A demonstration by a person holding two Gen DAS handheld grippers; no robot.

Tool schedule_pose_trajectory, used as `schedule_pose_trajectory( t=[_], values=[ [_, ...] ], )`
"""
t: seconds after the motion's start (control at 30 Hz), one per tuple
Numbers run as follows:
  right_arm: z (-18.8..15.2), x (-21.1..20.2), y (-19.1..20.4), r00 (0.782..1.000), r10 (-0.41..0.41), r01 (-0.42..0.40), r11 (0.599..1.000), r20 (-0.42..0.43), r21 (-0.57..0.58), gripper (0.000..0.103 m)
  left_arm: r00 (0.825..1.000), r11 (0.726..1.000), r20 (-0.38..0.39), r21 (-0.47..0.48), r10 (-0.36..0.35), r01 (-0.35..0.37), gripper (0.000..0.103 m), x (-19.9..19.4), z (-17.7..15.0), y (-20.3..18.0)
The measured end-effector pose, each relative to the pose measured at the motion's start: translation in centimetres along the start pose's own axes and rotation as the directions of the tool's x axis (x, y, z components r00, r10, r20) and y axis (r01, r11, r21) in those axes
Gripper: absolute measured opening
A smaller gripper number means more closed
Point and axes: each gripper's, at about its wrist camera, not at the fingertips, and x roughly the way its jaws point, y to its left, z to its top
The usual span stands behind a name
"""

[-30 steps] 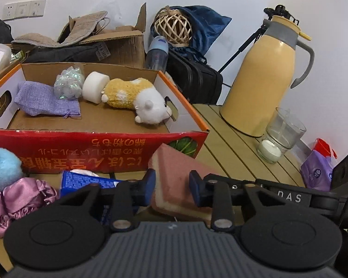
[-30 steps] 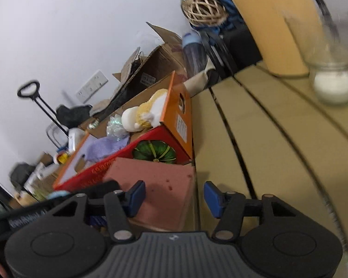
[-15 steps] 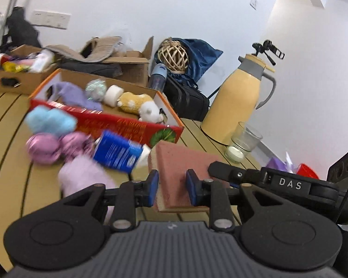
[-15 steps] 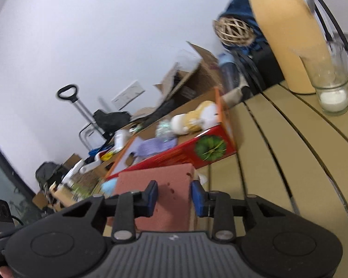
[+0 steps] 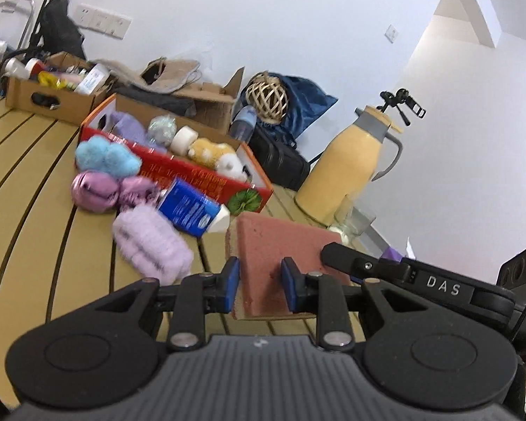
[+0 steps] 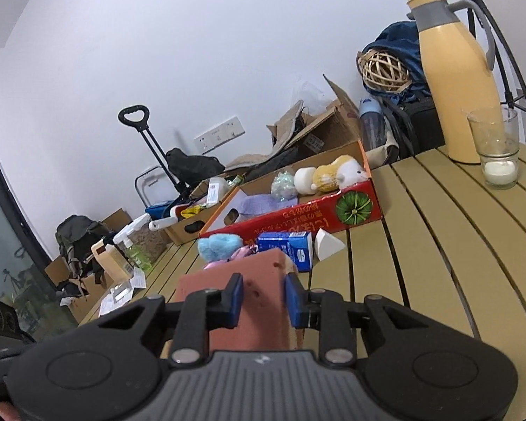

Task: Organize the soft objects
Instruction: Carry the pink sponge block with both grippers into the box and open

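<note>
A pink sponge block [image 5: 280, 242] hangs over the slatted table, gripped from two sides. My left gripper [image 5: 259, 282] is shut on its near edge. My right gripper [image 6: 261, 298] has its jaws closing, and both pads press the sponge [image 6: 263, 266]. Its black body [image 5: 438, 286] reaches in from the right in the left wrist view. The red cardboard box [image 5: 200, 175] holds a plush hamster [image 5: 214, 152], a white roll, a lilac pouch and a shiny ball. A blue fluffy toy [image 5: 105, 158], a pink satin bundle [image 5: 98, 189] and a lilac fluffy piece [image 5: 150, 242] lie before the box.
A blue carton [image 5: 189, 207] lies against the red box's front. A yellow thermos jug [image 6: 456, 87] and a glass with a candle [image 6: 498, 161] stand at the table's right. Brown boxes, bags and a wicker ball crowd the back along the wall.
Both grippers drew back from the red box and rose with the sponge. The right jaws went from wide apart to pressed on the sponge. More of the table's soft things came into view.
</note>
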Motion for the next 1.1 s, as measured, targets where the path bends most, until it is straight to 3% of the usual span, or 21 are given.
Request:
schedule_pose_trajectory(
  t=[0.13,0.33,0.47,0.63,0.83,0.97,1.03,1.1],
  values=[
    [2.4,1.3,-0.2,0.999,-0.014,0.014,1.000,0.030,-0.019,0.025,0.999,0.999,0.030,0.032,-0.016,0.015,0.026,2.4,3.7,-0.5],
    [10.6,6.6,-1.9,0.998,0.000,0.003,0.999,0.068,-0.037,0.025,0.998,0.998,0.059,0.053,-0.039,0.036,0.026,9.1,11.0,0.1],
    [15.3,13.5,-4.3,0.999,-0.040,0.040,0.999,0.007,-0.026,0.025,1.000,1.000,-0.014,-0.013,-0.027,0.027,0.026,15.9,14.4,2.4],
    [17.6,22.3,-8.4,0.985,-0.106,0.109,0.994,-0.136,0.014,0.025,0.988,0.997,-0.153,-0.073,0.018,-0.030,0.026,23.7,15.4,6.3],
    [16.2,27.5,-9.3,0.928,-0.245,0.227,0.969,-0.281,-0.093,0.026,0.951,0.996,-0.297,-0.021,0.082,-0.092,0.026,28.2,14.2,7.3],
    [15.9,29.9,-8.4,0.863,-0.369,0.306,0.925,-0.344,-0.225,0.026,0.936,0.993,-0.334,0.032,0.114,-0.109,0.027,30.0,13.7,7.1],
    [15.7,31.6,-7.8,0.818,-0.434,0.331,0.892,-0.378,-0.308,0.017,0.925,0.989,-0.350,0.051,0.147,-0.138,0.024,30.6,13.4,7.2],
    [15.4,32.8,-7.4,0.793,-0.459,0.327,0.875,-0.400,-0.357,0.016,0.923,0.989,-0.353,0.055,0.151,-0.140,0.025,30.4,13.5,7.4]
  ],
)
